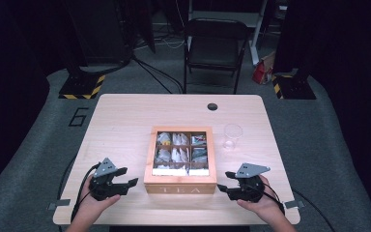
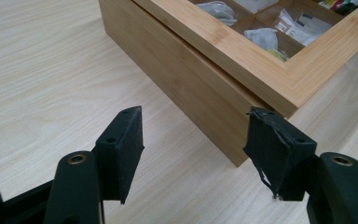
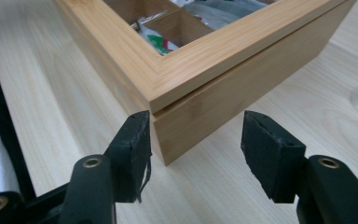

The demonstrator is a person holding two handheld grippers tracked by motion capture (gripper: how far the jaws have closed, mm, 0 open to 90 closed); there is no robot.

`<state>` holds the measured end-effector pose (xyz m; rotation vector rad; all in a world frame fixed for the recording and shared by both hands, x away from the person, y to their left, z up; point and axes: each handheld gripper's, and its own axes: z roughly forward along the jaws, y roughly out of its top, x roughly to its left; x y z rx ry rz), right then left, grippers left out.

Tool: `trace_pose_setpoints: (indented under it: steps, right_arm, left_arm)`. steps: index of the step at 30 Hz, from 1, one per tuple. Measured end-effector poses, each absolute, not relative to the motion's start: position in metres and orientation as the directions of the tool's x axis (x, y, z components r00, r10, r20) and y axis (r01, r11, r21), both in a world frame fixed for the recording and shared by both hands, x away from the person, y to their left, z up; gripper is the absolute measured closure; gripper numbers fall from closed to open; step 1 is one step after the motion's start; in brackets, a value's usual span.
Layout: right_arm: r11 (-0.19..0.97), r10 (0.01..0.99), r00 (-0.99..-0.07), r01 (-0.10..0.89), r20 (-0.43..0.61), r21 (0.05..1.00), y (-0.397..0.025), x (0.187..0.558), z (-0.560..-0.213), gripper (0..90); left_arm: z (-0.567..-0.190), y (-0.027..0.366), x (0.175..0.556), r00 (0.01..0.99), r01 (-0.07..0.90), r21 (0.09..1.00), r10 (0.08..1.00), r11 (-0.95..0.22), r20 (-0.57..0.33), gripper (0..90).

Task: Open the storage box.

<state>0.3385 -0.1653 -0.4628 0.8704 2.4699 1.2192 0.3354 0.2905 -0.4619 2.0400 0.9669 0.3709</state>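
Both open grippers flank tea box (image 1: 180, 186), lettered front facing the person.

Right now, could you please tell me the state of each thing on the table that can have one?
tea box: lid closed, tea bags visible through its window.
glass: upright, looks empty.
left gripper: open, holding nothing, facing the box's near corner.
right gripper: open, holding nothing, box corner just ahead of its jaws.

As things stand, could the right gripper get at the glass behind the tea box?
Probably yes. The right gripper sits open at the tea box's near right corner, and the glass stands past it on bare table, beside the box rather than behind it.
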Motion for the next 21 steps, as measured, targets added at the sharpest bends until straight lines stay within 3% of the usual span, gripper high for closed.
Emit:
trace_pose_setpoints:
  steps: [16,21]
  right_arm:
    - [0.494,0.56,-0.828,0.373,0.041,0.786,-0.154,0.339,-0.467,62.3]
    - [0.499,0.552,-0.833,0.367,0.038,0.786,-0.153,0.34,-0.468,63.6]
  left_arm:
    - [-0.464,0.282,0.329,0.686,0.497,0.778,0.723,-0.385,-0.08,44.0]
    - [-0.465,0.28,0.328,0.689,0.494,0.779,0.72,-0.386,-0.079,44.9]
